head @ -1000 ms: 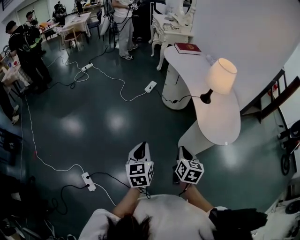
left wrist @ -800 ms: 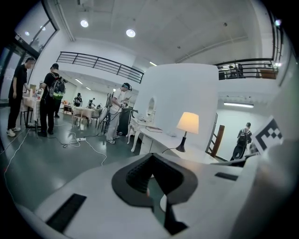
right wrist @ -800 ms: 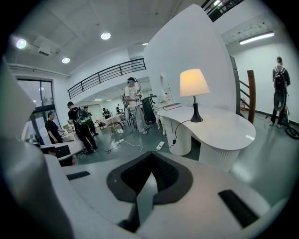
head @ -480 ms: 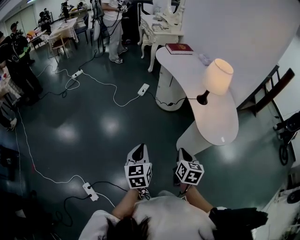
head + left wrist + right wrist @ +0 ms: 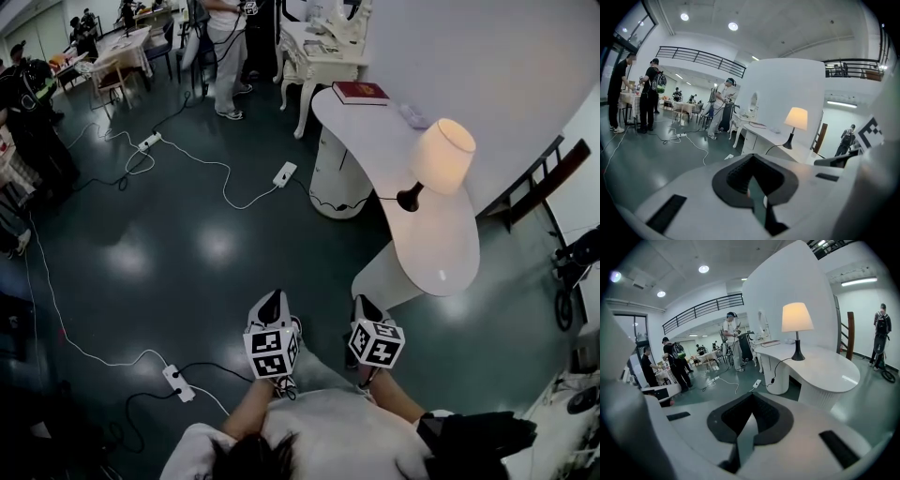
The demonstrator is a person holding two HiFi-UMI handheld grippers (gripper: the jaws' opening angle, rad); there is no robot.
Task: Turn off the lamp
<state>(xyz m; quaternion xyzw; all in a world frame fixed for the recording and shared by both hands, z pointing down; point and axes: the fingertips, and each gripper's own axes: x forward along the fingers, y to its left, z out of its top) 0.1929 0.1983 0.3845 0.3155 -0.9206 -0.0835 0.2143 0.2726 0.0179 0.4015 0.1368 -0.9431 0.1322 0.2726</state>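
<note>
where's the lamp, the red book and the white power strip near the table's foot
lamp (image 5: pixel 443 153), head view, middle of the lit shade
red book (image 5: pixel 360 91), head view, centre of its cover
power strip (image 5: pixel 284 173), head view, middle of the white strip on the floor

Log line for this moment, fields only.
cream-shaded black-based table lamp: lit, untouched | left gripper: shut, empty | right gripper: shut, empty | switch-off: not yet done
</note>
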